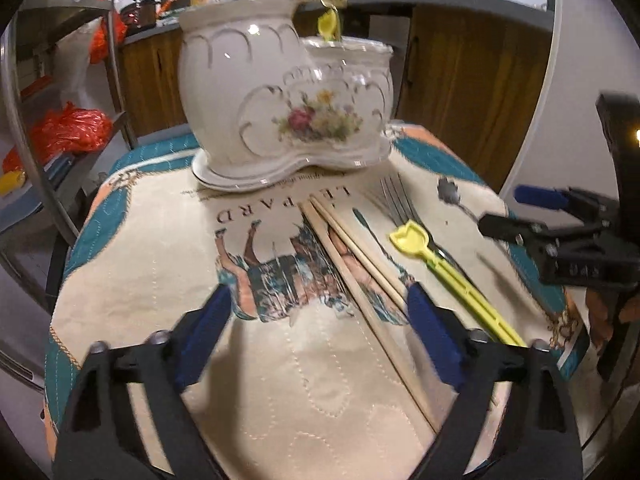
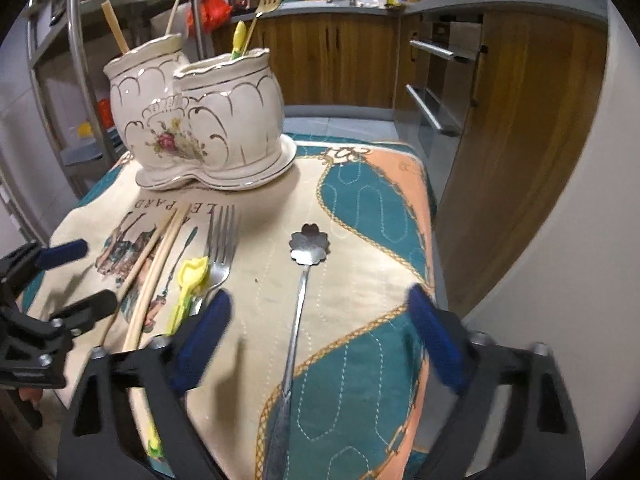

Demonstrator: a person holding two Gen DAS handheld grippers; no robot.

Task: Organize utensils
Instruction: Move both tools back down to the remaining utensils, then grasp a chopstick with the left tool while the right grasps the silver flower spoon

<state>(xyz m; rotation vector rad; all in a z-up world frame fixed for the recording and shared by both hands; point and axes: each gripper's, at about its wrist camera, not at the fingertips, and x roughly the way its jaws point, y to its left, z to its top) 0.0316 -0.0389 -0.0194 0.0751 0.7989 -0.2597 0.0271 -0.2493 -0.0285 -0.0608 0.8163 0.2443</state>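
Utensils lie in a loose row on a printed quilted cloth (image 2: 360, 208) that covers the bench, with a white ceramic holder (image 1: 280, 108) of two joined floral pots standing on its own scalloped saucer near the far edge. In the holder's taller pot stand wooden chopsticks (image 2: 116, 34); the lower pot holds a gold fork (image 2: 264, 4) and a yellow-handled piece (image 2: 239, 40).

On the cloth in front of the holder, a pair of wooden chopsticks (image 1: 352, 256) lies side by side, pointing toward the near edge. Just beside them toward the right edge is a steel fork (image 1: 396, 200), and a yellow plastic utensil (image 1: 440, 264) lies across the fork's handle, touching it. Well apart from these, closer to the right edge, a flower-headed steel spoon (image 2: 304, 280) lies with its bowl toward the holder and its handle running to the near edge.

The left gripper (image 1: 320, 312) hangs above the near part of the cloth with its jaws spread wide and nothing between them; its right blue pad (image 1: 430, 332) sits over the near ends of the chopsticks. The right gripper (image 2: 320, 320) hangs over the spoon's handle, jaws likewise spread wide and holding nothing, the handle lying between the two pads below.
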